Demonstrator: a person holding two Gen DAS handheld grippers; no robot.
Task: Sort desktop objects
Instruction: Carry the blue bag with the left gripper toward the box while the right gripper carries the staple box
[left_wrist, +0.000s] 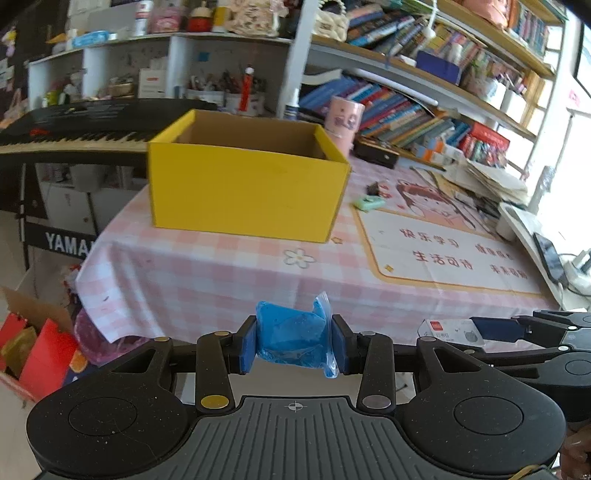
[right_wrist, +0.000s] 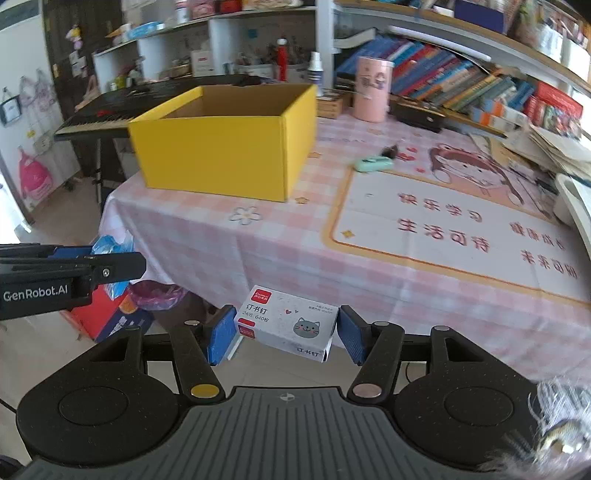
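Note:
My left gripper (left_wrist: 294, 342) is shut on a blue packet in clear wrap (left_wrist: 295, 338), held off the near edge of the table. My right gripper (right_wrist: 286, 332) is shut on a small white staple box with a cat drawing (right_wrist: 288, 325), also in front of the table's edge. In the left wrist view that staple box (left_wrist: 452, 329) shows at the right, and in the right wrist view the left gripper (right_wrist: 88, 258) with the blue packet (right_wrist: 110, 245) shows at the left. An open yellow cardboard box (left_wrist: 245, 186) (right_wrist: 221, 147) stands on the table's far left part.
The table carries a pink checked cloth (left_wrist: 207, 273) and a cartoon desk mat (right_wrist: 461, 221). A mint green stapler (right_wrist: 373, 163) and a small dark clip (right_wrist: 389, 151) lie past the mat. A pink cylinder (right_wrist: 371, 88), books, a keyboard piano (left_wrist: 74, 129) and floor boxes (left_wrist: 33, 347) surround it.

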